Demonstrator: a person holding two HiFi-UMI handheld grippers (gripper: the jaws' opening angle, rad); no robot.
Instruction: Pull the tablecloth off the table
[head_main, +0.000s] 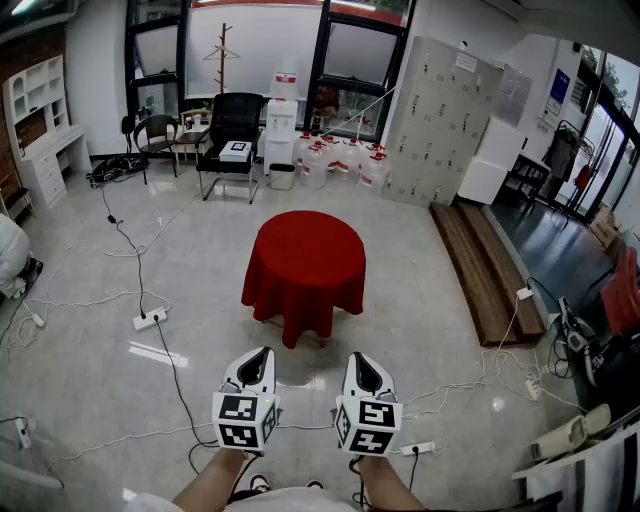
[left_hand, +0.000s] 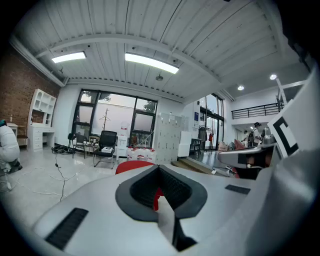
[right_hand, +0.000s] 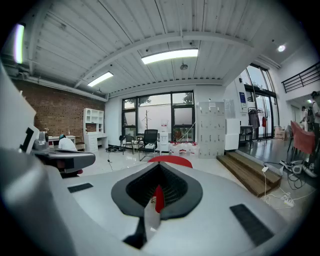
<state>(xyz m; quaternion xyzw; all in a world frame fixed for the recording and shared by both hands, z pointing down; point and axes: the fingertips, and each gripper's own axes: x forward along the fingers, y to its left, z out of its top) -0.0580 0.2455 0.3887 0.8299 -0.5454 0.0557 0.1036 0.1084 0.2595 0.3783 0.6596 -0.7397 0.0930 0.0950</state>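
The pale tiled floor (head_main: 420, 300) lies open all round you, with a bare stretch between your grippers and the near hem of the cloth. On your right a long wooden platform (head_main: 490, 270) makes a raised edge well apart from the table, and grey lockers (head_main: 440, 120) line the far wall. The red tablecloth (head_main: 303, 265) sits mid-room, draped over a round table that it hides, its hem hanging in folds close to the floor. A black office chair (head_main: 232, 135) stands beyond it. Your left gripper (head_main: 262, 355) and right gripper (head_main: 357, 358) are both clenched on nothing, side by side, well short of the cloth. Cables (head_main: 140, 270) trail across the floor on your left to a power strip (head_main: 149, 320) near the table. The sheets (head_main: 466, 63) on the lockers are too small to read.
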